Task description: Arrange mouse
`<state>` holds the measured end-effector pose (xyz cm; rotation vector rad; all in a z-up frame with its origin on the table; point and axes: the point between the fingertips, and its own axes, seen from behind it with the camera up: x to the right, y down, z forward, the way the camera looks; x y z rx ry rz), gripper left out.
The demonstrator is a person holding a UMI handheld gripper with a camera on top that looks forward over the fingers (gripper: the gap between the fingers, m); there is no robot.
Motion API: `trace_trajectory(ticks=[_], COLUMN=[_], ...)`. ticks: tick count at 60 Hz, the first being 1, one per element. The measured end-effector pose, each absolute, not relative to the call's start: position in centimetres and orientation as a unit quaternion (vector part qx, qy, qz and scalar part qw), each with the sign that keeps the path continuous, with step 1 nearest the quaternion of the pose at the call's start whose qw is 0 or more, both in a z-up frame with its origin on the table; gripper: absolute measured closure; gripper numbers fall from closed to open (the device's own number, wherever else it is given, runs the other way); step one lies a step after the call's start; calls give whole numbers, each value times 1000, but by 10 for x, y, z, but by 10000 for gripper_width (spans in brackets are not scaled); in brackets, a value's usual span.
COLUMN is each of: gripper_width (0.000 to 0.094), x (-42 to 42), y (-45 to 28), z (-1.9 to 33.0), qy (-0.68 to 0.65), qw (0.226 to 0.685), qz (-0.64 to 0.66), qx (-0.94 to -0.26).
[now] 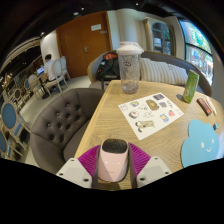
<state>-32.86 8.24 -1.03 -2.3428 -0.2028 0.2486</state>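
A pale pink computer mouse (113,160) with a dark top part sits between my gripper's two fingers, and both magenta pads (89,157) press on its sides. My gripper (113,163) holds it at the near edge of a wooden table (115,118). A light blue mouse mat (203,146) lies on the table to the right of the fingers, partly over the table's edge.
A tall clear plastic cup (130,67) with a lid stands at the table's far end. A white printed sheet (151,112) lies mid-table. A green bottle (190,86) and a small brown thing (206,105) are at the right. A grey tufted armchair (60,118) stands left of the table.
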Motion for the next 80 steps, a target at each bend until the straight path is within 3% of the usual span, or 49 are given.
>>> trace_trajectory(ticks=[6,14,19,23,34,47,49,53,59,68,80], gripper_width=[491,492,493,494,492,490,453,435,361,113,110], x=[-296,-206,-120,-62,35,33,33,33,39,43,9], y=[92,118,135,138,119,110,108,108,101,85,45], z=[38,147,174,157,34,-7,-12,-10,-13,9,77], qy=[-98,-86,-84,-77,-65,-61,-61,-46,-27,-5,74], qw=[408,487,519,517,432,409,404,406,372,352,378], qz=[111,120,68,43,13,39,36,44,29,-20,-40], qx=[-901,-861,-848,-851,-899,-909,-912,-912,-927,-936,-922])
